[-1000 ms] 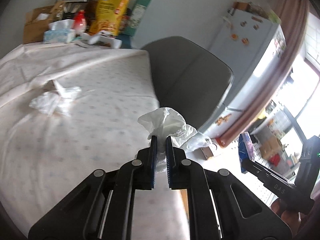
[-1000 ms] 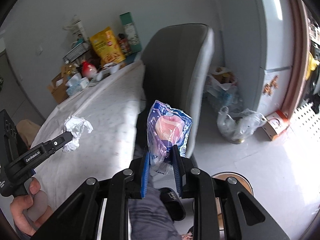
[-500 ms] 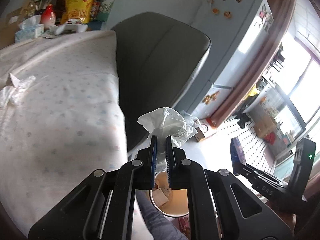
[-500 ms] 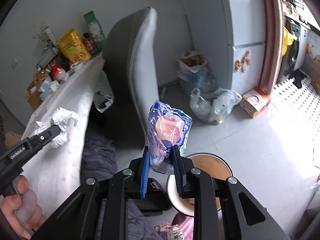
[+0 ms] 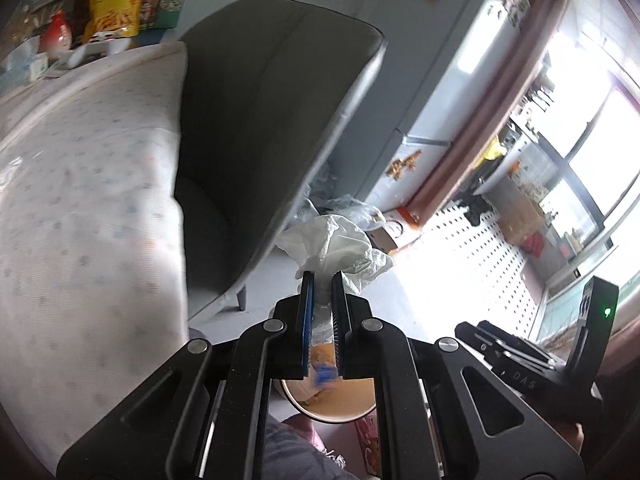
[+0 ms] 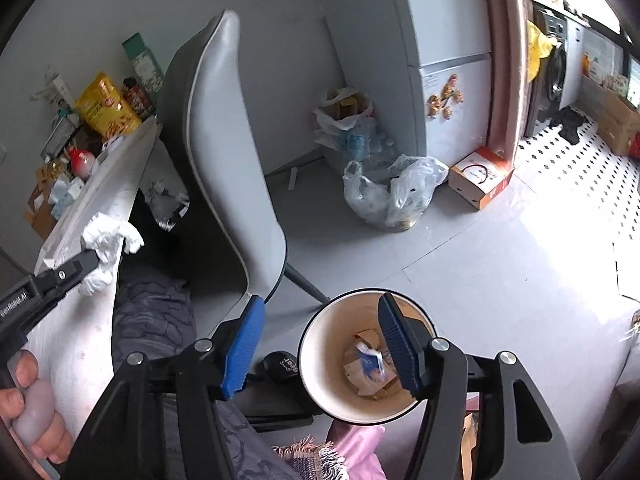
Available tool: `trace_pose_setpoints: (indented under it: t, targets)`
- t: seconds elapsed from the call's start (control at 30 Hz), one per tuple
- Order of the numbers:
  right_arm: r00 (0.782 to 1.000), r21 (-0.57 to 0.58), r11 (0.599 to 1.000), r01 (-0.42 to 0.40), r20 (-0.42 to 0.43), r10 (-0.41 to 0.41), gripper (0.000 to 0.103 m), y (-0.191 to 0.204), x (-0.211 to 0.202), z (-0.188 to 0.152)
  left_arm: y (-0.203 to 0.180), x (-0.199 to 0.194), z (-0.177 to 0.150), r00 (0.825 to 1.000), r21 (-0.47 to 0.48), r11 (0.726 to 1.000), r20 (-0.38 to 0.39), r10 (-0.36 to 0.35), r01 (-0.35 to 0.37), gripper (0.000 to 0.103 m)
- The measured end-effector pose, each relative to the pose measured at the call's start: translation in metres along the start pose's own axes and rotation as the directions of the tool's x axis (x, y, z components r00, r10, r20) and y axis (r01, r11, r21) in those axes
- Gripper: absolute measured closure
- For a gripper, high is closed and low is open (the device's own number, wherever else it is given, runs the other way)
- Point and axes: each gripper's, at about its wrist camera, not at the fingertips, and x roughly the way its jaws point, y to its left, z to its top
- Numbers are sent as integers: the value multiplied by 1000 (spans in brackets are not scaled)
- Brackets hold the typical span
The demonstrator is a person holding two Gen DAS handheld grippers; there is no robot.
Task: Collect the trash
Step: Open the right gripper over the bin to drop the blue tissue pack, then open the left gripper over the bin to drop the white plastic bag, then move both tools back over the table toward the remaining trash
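Above the round, cream-walled bin (image 6: 320, 364), our right gripper (image 6: 324, 344) hangs with jaws spread wide and empty. Our left gripper (image 5: 321, 292) pinches a crumpled white tissue (image 5: 336, 240), angled toward the floor.

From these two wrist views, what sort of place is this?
Probably a small home kitchen or dining corner: a white fridge with magnets, a grey shell chair beside a cloth-covered table, and a round floor bin.

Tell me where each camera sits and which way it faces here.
Left wrist: on the left gripper, looking down past the chair to the floor; its fingers pinch crumpled tissue.
Right wrist: on the right gripper, looking down into the bin; fingers apart, the person's left hand visible.
Shared: chair, bin, tissue, fridge.
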Motion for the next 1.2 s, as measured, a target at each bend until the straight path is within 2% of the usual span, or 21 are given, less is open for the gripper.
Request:
trace_pose_setpoints:
  t: [0.3, 0.43, 0.47, 0.53, 0.57, 0.7, 0.8, 0.93, 1.0, 1.07, 1.2]
  targets:
    - [996, 56, 998, 25, 80, -29, 40, -34, -30, 12, -44, 30, -6, 994, 77, 995, -83, -64, 70, 94]
    - [992, 102, 994, 41, 116, -53, 40, -53, -43, 20, -61, 48, -9, 985, 99, 989, -142, -97, 111, 93]
    - [991, 116, 992, 43, 121, -57, 40, -58, -45, 20, -64, 51, -10, 982, 98, 987, -156, -107, 123, 89]
    - [990, 131, 990, 43, 125, -60, 40, -63, -46, 22, -65, 61, -12, 970, 82, 983, -198, -144, 163, 57]
    - [990, 135, 990, 43, 124, -60, 40, -64, -45, 23, -62, 64, -12, 971, 70, 985, -197, -139, 156, 37]
    - [992, 133, 990, 38, 116, -53, 40, -62, -42, 21, -47, 60, -11, 976, 34, 990, -178, -126, 134, 23]
    - [993, 127, 992, 28, 109, -42, 40, -56, -39, 18, -35, 48, -3, 982, 22, 992, -145, -121, 125, 16]
    - [995, 109, 994, 14, 98, -24, 40, -46, -36, 17, -19, 28, 7, 990, -5, 995, -101, -101, 101, 15]
    - [995, 95, 995, 6, 97, -16, 35, -39, -35, 18, -6, 12, 13, 994, -30, 996, -64, -84, 82, 10]
    - [995, 84, 996, 1, 104, -10, 25, -32, -36, 19, 6, -3, 19, 997, -52, 997, -29, -66, 65, 8]
    - [992, 45, 999, -30, 125, 24, 17, -8, -38, 25, 31, -27, 31, 999, -79, 997, 30, -24, 26, 6]
